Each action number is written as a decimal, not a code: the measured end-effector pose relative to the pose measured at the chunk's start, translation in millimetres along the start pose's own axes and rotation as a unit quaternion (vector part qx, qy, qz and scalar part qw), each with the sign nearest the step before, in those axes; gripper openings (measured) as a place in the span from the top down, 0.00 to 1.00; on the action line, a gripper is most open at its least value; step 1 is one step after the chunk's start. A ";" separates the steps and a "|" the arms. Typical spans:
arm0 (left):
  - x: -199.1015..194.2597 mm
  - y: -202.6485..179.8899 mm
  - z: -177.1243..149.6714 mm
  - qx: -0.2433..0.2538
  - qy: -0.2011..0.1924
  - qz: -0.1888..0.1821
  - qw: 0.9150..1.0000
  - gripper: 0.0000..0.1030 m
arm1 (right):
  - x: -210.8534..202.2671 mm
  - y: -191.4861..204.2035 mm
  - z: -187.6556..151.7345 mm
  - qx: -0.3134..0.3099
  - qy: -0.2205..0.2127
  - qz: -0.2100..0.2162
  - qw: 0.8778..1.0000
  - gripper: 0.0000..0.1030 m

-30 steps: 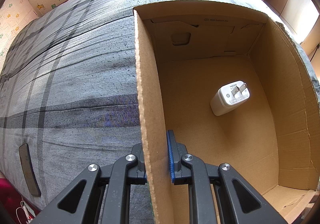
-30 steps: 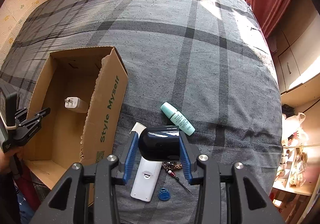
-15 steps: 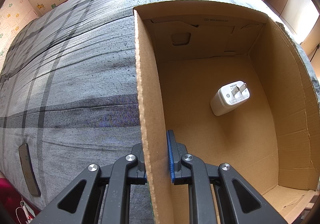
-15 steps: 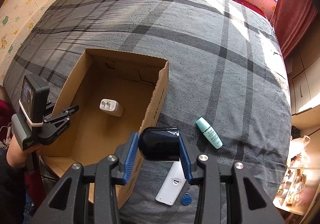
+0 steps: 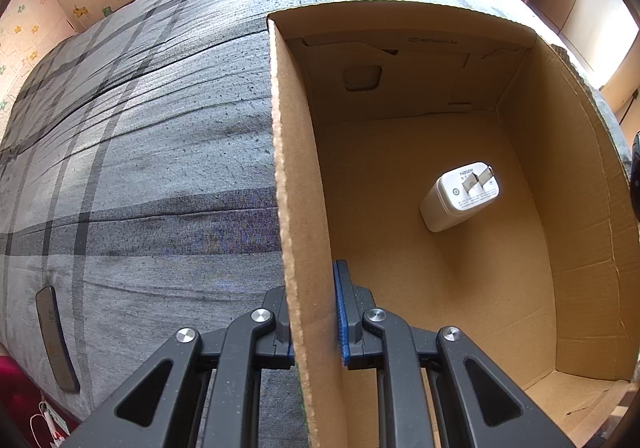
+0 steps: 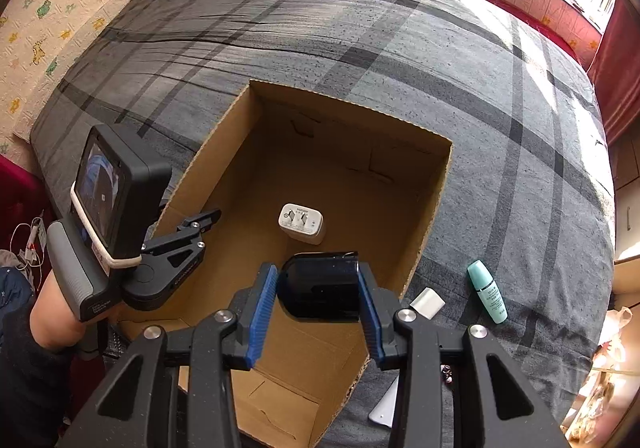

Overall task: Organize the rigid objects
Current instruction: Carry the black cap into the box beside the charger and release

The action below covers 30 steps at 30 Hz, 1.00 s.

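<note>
An open cardboard box point(image 6: 428, 208) stands on the grey plaid bed; it also shows in the left wrist view point(image 5: 298, 176). A white plug adapter point(image 6: 301, 223) lies on its floor, seen too in the left wrist view point(image 5: 460, 197). My left gripper point(image 5: 312, 312) is shut on the box's left wall, also visible in the right wrist view point(image 6: 200, 222). My right gripper point(image 6: 318, 290) is shut on a glossy black case point(image 6: 320, 284) and holds it above the box's inside, near the front.
On the bed right of the box lie a teal bottle point(image 6: 487, 291), a small white piece point(image 6: 427, 302) and a white remote point(image 6: 384, 404). A dark flat object point(image 5: 54, 336) lies at the bed's left edge. The bed point(image 6: 320, 28) stretches beyond the box.
My right gripper has carried the black case leftward from over the bed to above the box's interior. The left gripper has kept still on the box wall.
</note>
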State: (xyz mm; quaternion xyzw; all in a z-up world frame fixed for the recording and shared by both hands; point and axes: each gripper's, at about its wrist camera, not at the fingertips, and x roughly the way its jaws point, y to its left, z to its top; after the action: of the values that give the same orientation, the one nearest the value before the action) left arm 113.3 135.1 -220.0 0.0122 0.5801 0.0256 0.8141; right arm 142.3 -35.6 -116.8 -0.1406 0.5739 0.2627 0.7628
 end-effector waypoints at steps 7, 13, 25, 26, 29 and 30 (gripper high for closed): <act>-1.1 2.3 -0.4 -0.001 -0.001 -0.002 1.000 0.85 | 31.6 18.8 3.9 -0.007 0.021 -0.003 1.000 0.59; -1.0 2.0 -0.2 -0.001 -0.001 -0.001 1.000 0.85 | 69.6 23.9 3.3 0.004 0.052 -0.002 0.999 0.59; -0.6 2.8 0.5 -0.005 -0.001 -0.005 1.000 0.85 | 105.9 22.4 -3.6 0.032 0.079 -0.004 0.996 0.59; -0.5 3.6 0.5 -0.005 -0.001 -0.006 1.000 0.85 | 106.4 22.1 -4.7 0.033 0.078 -0.004 0.996 0.59; 0.0 3.6 1.0 -0.003 0.000 -0.005 1.000 0.85 | 107.5 20.5 -6.2 0.038 0.078 0.000 0.996 0.58; 0.2 3.1 0.8 -0.002 0.000 -0.003 1.000 0.85 | 107.8 20.3 -6.4 0.039 0.078 0.000 0.996 0.58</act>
State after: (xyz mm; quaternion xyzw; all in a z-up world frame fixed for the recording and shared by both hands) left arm 114.0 138.1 -219.8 0.0083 0.5803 0.0242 0.8140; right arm 147.6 3.7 -219.4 -0.1306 0.6412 0.2286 0.7208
